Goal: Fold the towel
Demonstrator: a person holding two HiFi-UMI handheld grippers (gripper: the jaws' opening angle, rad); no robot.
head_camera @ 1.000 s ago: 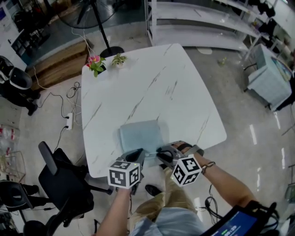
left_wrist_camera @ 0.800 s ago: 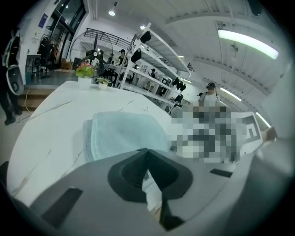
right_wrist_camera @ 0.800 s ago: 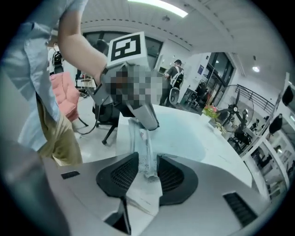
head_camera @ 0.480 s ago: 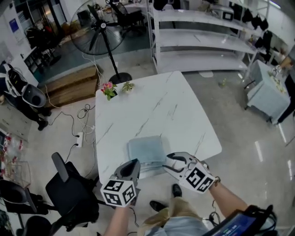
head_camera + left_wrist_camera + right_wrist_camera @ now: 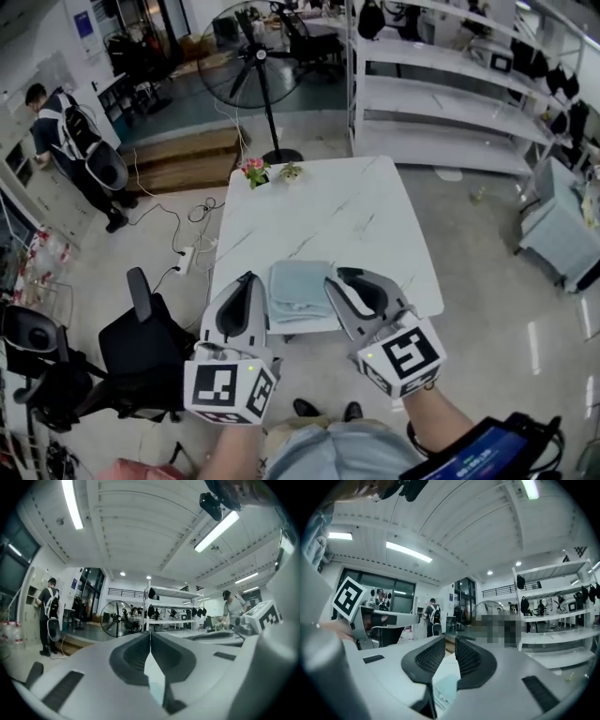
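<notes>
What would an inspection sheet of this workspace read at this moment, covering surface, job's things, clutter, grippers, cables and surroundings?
Surface: white marble-look table.
Job's things: light blue towel lies folded near the table's near edge; neither gripper touches it.
Clutter: two small potted plants at the far left corner.
Grippers: left hand-held gripper shut, empty; right hand-held gripper jaws slightly apart, have just been closing, nothing between them.
Cables: cords and a power strip on the floor left of the table.
Surroundings: office chair, standing fan, shelving, a person at the far left.
</notes>
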